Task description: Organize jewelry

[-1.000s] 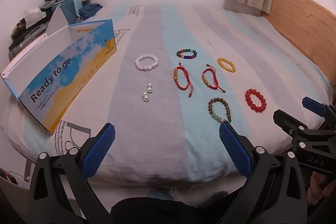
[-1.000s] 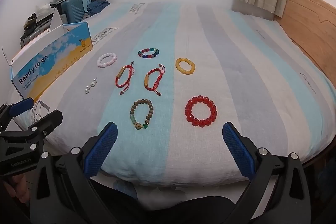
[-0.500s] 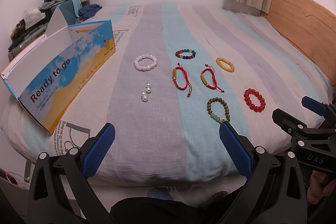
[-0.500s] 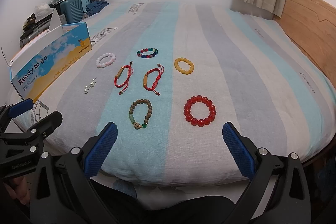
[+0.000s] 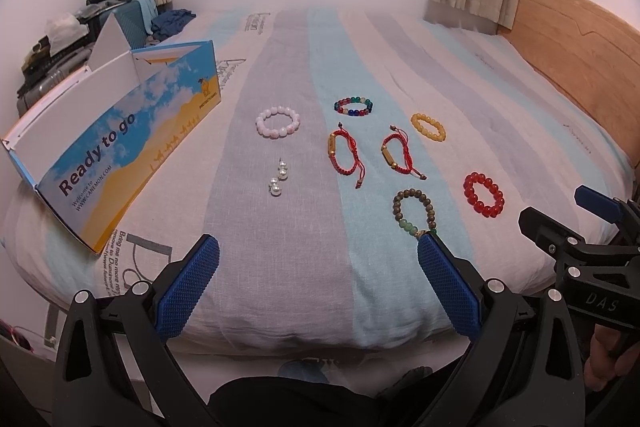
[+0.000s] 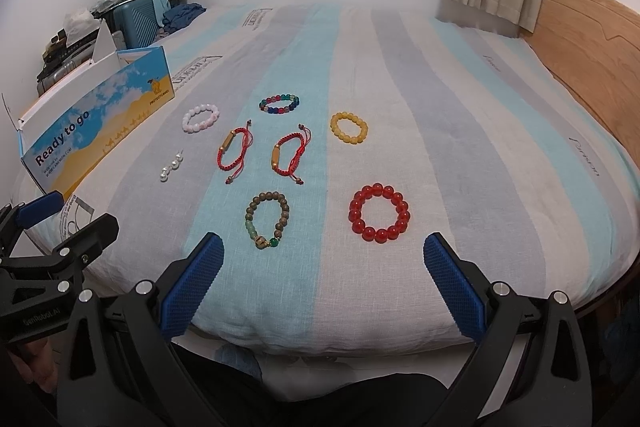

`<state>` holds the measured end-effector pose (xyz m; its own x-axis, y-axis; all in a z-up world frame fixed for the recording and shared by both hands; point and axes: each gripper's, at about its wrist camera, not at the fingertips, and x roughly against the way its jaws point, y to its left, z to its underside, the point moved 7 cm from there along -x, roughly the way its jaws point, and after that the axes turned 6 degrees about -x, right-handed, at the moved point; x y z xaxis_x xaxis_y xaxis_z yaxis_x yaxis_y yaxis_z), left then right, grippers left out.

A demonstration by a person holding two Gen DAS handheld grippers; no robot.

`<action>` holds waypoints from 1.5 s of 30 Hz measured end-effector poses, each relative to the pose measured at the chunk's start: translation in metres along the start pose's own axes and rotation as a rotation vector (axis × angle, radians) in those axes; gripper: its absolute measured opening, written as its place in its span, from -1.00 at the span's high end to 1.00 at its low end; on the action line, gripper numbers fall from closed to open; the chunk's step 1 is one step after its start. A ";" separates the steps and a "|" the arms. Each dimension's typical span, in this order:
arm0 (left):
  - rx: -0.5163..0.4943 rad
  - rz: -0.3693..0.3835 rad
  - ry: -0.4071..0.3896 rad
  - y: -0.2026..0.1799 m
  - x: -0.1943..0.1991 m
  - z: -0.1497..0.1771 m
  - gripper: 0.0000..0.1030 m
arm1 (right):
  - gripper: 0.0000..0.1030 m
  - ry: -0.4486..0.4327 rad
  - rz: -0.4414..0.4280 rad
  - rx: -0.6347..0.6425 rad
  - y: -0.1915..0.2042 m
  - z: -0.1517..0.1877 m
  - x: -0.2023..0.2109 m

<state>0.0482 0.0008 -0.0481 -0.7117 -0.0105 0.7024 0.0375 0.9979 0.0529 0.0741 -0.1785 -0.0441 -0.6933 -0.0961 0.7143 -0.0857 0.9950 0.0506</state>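
Hovering spread (both empty), left gripper point(image 5: 319, 251), right gripper point(image 6: 323, 249) face 7 bracelets point(image 6: 379, 213).

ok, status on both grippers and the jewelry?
Left gripper open, empty. Right gripper open, empty. Bracelets, incl. red bead bracelet, and pearls all loose on bed; box open at left. Nothing blocking.

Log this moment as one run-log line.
phase: pre-grasp | left gripper: open, empty | right gripper: open, empty | bracelets: seven spread on bed | pearls: loose | box: open, left side
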 end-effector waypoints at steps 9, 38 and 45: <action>0.005 -0.001 -0.003 -0.001 0.001 -0.002 -0.89 | -0.86 0.000 -0.002 -0.001 -0.001 -0.001 0.001; 0.008 0.002 -0.002 -0.001 0.002 -0.002 -0.89 | -0.86 0.001 -0.001 -0.003 -0.001 -0.001 0.001; 0.009 0.002 -0.003 -0.002 0.002 -0.001 -0.89 | -0.86 -0.001 0.000 -0.003 -0.002 -0.001 0.001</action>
<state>0.0473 -0.0011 -0.0459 -0.7134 -0.0080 0.7007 0.0330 0.9984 0.0451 0.0742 -0.1803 -0.0432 -0.6941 -0.0965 0.7134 -0.0836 0.9951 0.0533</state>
